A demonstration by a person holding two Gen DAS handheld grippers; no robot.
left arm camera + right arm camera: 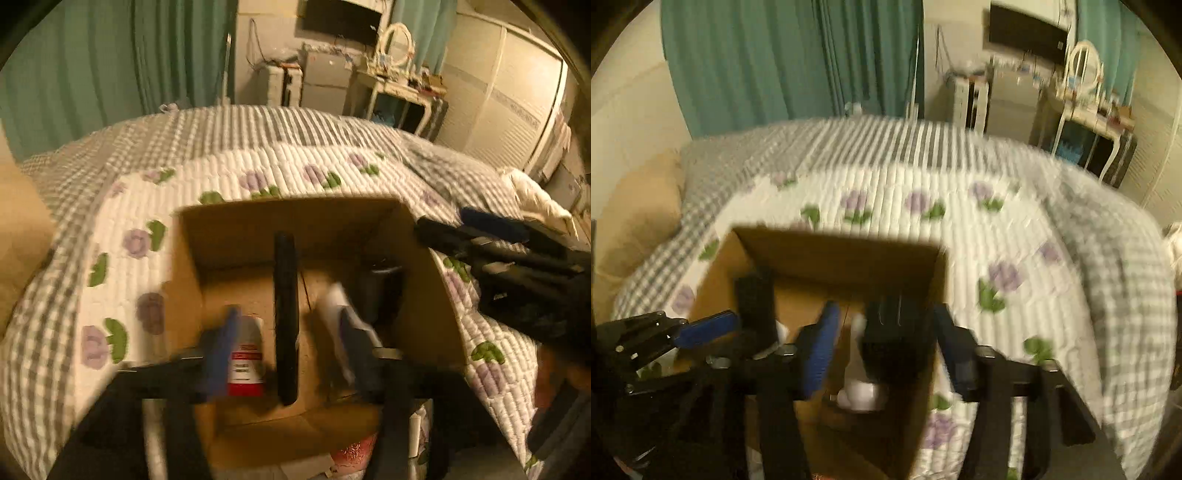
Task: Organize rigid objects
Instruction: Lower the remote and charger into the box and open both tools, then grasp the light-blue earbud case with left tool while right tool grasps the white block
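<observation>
Bedroom, teal curtain [110,62] at the back, bed [258,162] under a flowered quilt. A cardboard box [436,295] sits on the quilt, open side up, so it takes drops from above.

Left to right inside the box, left wrist view: a white bottle [246,354] with a red label lies on the floor by the left wall; a long black bar [285,314] leans upright mid-box, maybe a remote, too blurred to say; a white-and-dark item [341,306] sits right of it; a dark cylinder [384,288] stands in the right corner. All the rigid things I can see are already in the box.

My left gripper [291,354] hangs over the box, fingers spread, holding nothing; the bar sits between them but untouched. My right gripper [884,347] is over the box's right part, fingers also released, a dark object [894,343] below them in the box. I'd judge it a just-dropped or about-to-adjust moment; motion blur hides fine contact.
</observation>
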